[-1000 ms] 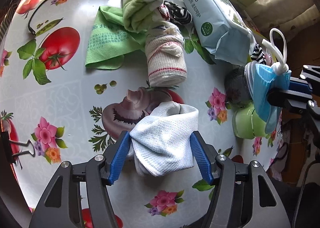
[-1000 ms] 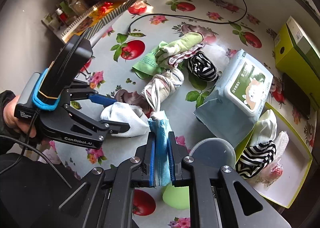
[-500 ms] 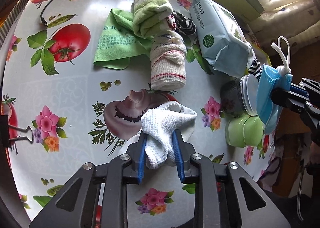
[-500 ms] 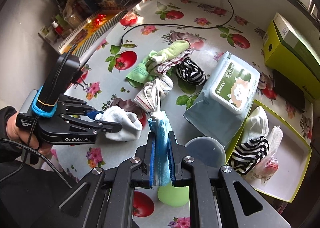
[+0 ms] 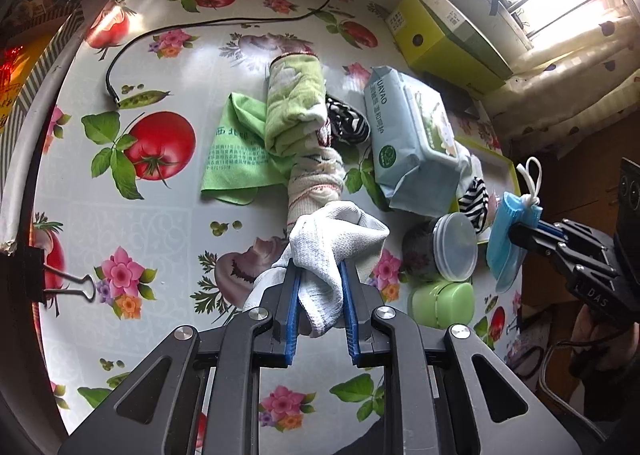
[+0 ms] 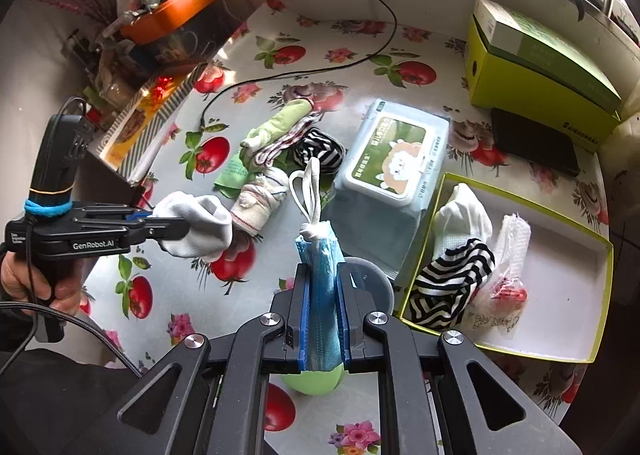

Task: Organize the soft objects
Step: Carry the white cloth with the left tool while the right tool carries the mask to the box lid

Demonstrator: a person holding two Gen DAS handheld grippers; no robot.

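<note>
My left gripper (image 5: pixel 319 287) is shut on a white sock (image 5: pixel 334 247) and holds it above the tablecloth; it also shows in the right wrist view (image 6: pixel 196 225). My right gripper (image 6: pixel 323 295) is shut on a folded blue face mask (image 6: pixel 322 279) with white ear loops, held above the table; the mask shows at the right of the left wrist view (image 5: pixel 510 239). On the table lie a green rolled towel (image 5: pixel 294 111), a green cloth (image 5: pixel 236 155), a cream red-striped sock (image 5: pixel 316 187) and a black-and-white striped sock (image 5: pixel 348 123). A yellow-rimmed box (image 6: pixel 560 267) holds white, striped and mesh soft items.
A pack of wet wipes (image 6: pixel 394 171) lies between the sock pile and the box. A clear lidded container (image 5: pixel 448 251) and a green jar (image 5: pixel 440 301) stand by the table's near edge. A yellow-green carton (image 6: pixel 540 71) and a black cable (image 5: pixel 224 21) are at the back.
My left gripper closed on the white sock and lifted it off the table. My right gripper, still holding the mask, has risen and drawn back, so more of the table shows.
</note>
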